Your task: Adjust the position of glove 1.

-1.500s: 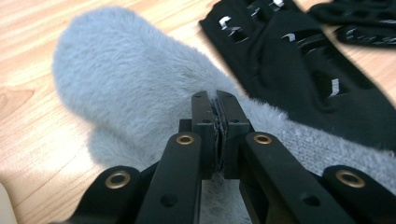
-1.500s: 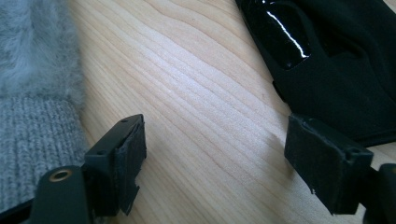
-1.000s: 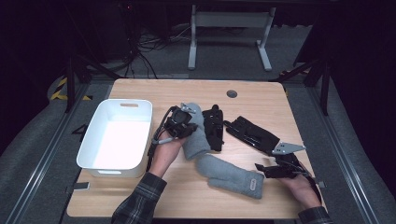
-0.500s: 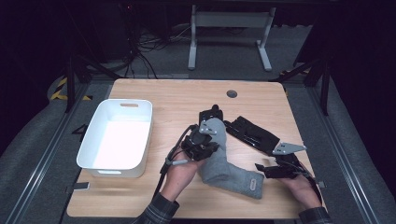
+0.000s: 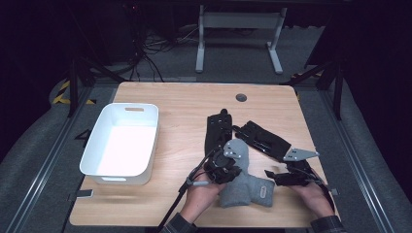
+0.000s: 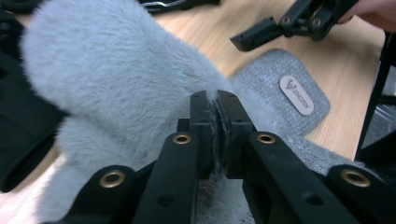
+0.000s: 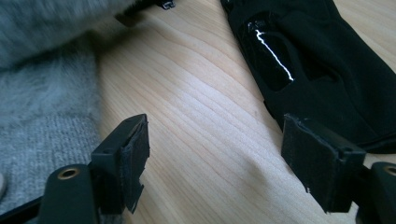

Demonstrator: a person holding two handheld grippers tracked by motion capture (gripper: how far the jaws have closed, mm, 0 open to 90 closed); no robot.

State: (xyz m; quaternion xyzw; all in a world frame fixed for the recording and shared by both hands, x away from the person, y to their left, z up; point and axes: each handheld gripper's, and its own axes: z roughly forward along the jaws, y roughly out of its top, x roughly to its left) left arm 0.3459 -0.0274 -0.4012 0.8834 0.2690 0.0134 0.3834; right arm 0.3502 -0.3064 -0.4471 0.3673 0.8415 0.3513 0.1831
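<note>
Two grey mittens (image 5: 243, 187), two black gloves (image 5: 217, 130); left gripper (image 6: 214, 116) fingers pinch mitten, right gripper (image 7: 215, 158) wide

Open right claw (image 7: 215, 163) over wooden table (image 7: 196, 107), between grey glove (image 7: 42, 93) and black glove (image 7: 317, 70)

The high view looks forward and down from above the near edge of the table (image 5: 184, 102), taking in the whole top and the floor beyond. The left gripper view sits very close, looking along its fingers (image 6: 205, 126) into the grey glove (image 6: 116, 79), with the right gripper (image 6: 299, 21) farther off. The right gripper view looks low across the wood past its fingers (image 7: 128, 149), the grey glove (image 7: 42, 116) at its left and a black glove (image 7: 327, 70) at its right. All three share the grey glove (image 5: 243, 187).
</note>
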